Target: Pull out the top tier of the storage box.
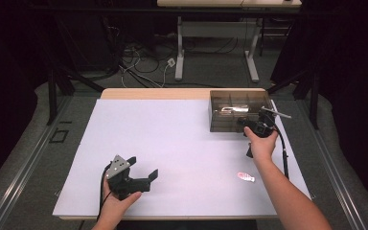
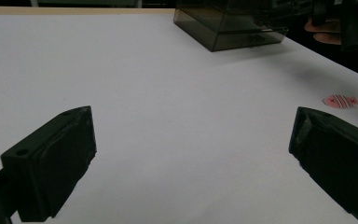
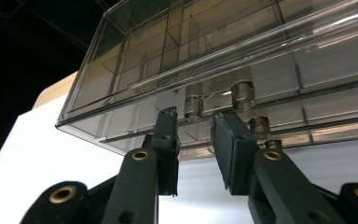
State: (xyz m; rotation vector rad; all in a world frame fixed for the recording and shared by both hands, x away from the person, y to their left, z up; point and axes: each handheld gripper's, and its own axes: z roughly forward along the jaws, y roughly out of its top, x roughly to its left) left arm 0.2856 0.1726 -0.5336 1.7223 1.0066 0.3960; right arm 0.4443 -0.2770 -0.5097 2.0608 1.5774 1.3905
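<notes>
No text, label, brand or number can be read anywhere on the table. The one sign is on the small pink oval sticker (image 2: 340,101) lying on the white table sheet (image 2: 168,93): dark stripes across its middle and a small red cross at each end. The smoky clear box (image 3: 242,70) bears no print.

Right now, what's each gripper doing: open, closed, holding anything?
Left gripper: open wide, holding nothing, over the white table.
Right gripper: jaws narrowed at the latch of the clear compartment box; grip cannot be told.
</notes>
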